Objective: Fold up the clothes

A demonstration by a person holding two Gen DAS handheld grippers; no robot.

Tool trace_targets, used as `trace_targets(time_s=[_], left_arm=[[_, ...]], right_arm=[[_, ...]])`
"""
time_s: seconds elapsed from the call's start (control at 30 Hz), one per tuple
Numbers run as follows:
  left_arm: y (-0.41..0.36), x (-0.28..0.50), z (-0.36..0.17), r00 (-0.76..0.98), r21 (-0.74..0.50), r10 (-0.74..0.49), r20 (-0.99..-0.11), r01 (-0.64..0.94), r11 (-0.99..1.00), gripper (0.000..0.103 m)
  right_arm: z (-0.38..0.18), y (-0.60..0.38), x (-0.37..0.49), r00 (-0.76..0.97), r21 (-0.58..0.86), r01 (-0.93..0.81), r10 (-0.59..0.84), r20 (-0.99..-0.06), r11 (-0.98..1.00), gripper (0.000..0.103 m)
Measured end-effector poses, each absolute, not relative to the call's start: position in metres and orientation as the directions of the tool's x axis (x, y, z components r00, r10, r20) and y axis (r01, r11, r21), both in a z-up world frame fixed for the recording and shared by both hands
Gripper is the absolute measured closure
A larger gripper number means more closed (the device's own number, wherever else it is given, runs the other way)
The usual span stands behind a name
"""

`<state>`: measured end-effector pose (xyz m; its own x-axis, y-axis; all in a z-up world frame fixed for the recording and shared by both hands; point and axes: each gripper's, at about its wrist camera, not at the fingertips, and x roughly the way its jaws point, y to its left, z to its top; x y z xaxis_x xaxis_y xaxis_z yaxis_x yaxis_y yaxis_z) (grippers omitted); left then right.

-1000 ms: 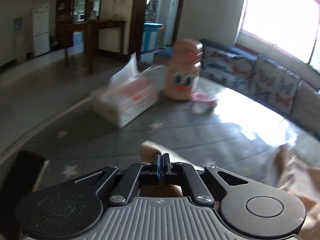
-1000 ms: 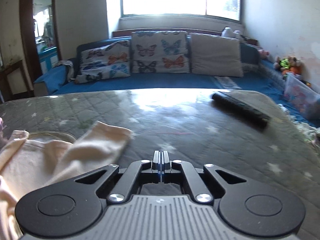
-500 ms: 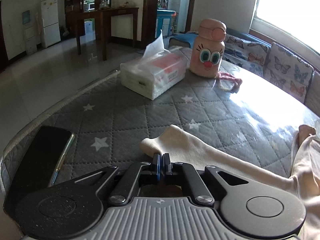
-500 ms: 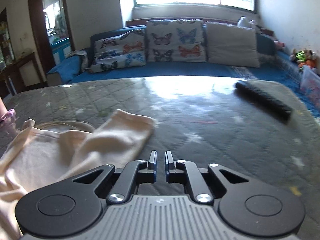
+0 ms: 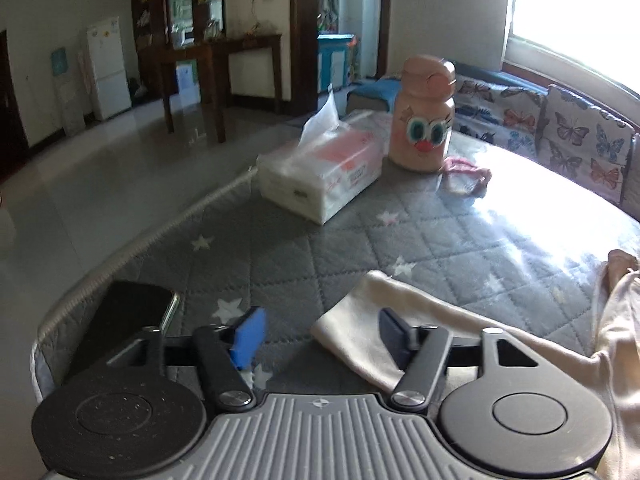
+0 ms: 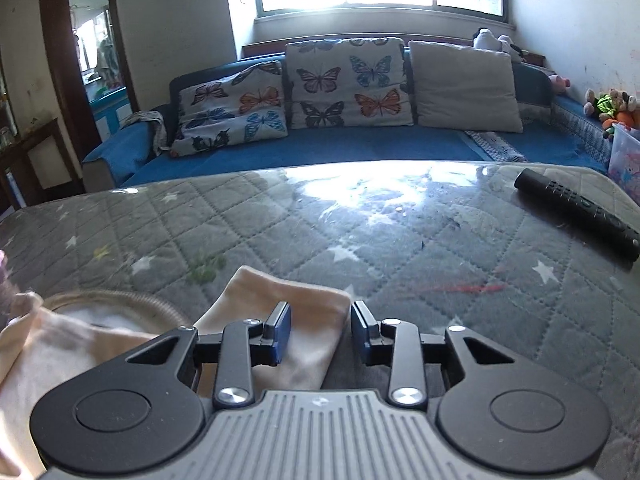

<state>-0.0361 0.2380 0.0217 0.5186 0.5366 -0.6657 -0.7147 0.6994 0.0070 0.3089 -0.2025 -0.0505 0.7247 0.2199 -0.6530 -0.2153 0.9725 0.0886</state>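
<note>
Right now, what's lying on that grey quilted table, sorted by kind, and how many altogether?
Cream garment: 1
Tissue pack: 1
Pink cartoon bottle: 1
Black phone: 1
Black remote: 1
Pink cord: 1
Total: 6

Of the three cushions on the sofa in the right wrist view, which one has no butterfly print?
The rightmost cushion: plain beige. The middle cushion and the left cushion, which leans lower, both carry coloured butterflies.

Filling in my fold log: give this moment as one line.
garment: cream top flat on table | left gripper: opening at sleeve cuff | right gripper: opening over other cuff | held: nothing
</note>
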Motion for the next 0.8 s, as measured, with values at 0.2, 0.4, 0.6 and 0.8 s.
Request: trace_targets(time_s=[0.2, 0.4, 0.6, 0.8], left_arm=[[0.197, -0.022, 0.035, 0.617, 0.058, 0.511, -0.598, -0.602, 0.796, 0.007], [0.129, 0.004, 0.037, 0.746, 0.13, 0.382, -0.546, -0.376, 0.918, 0.002], [0.061, 0.026, 0.028, 0.821, 0.151, 0.16, -0.548, -0.091, 0.984, 0.004], [0.003, 0.021, 0.013, 0.796, 0.163, -0.095, -0.598, 0.237, 0.958, 0.02]], right_arm=[[-0.048, -0.198, 0.306, 0.721, 0.05, -0.246, 0.217, -0.658, 0.968, 0.093], [-0.033, -0.209, 0.287, 0.734, 0.004, -0.247, 0.19, -0.652, 0.969, 0.094], [-0.009, -0.228, 0.263, 0.751, -0.04, -0.235, 0.155, -0.642, 0.971, 0.095], [0.016, -0.251, 0.235, 0.776, -0.08, -0.214, 0.12, -0.619, 0.973, 0.095]])
